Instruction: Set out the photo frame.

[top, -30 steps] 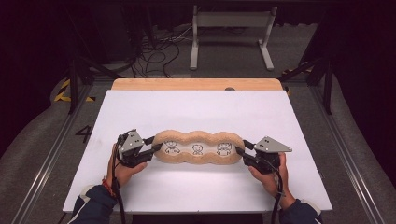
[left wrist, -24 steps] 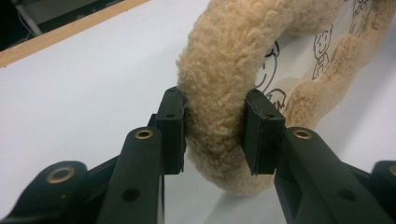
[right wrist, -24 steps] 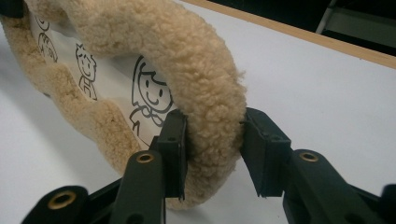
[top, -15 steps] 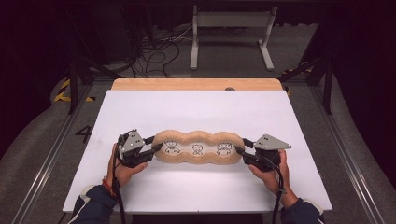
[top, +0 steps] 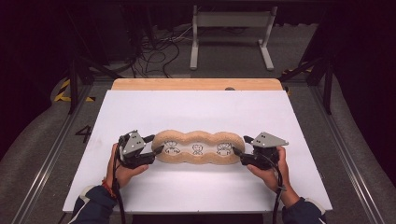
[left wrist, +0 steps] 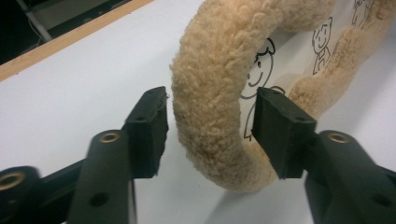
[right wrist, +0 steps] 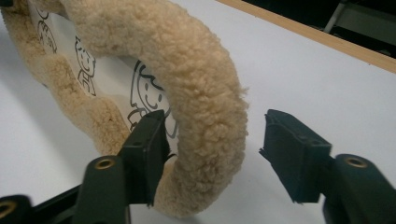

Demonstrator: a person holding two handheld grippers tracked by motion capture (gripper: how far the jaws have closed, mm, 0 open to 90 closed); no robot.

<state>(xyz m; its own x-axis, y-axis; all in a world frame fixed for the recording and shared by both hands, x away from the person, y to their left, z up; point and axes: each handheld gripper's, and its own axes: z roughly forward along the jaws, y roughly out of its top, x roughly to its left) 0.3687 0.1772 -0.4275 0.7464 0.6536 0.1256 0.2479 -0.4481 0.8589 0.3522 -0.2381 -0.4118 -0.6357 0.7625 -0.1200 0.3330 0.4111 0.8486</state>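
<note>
A fleecy tray [top: 198, 161] with cartoon figures lies on the white counter [top: 196, 112]. The left tongs [top: 153, 145] straddle the tray's left rim, the right tongs [top: 241, 145] its right rim; both have just been opening, pads now clear of the fleece.

The high view looks forward and down over the whole worktop [top: 196, 107]. Each gripper view sits close, apparently low, facing along its jaws; all three share the fleece-rimmed mat [top: 198, 147].
</note>
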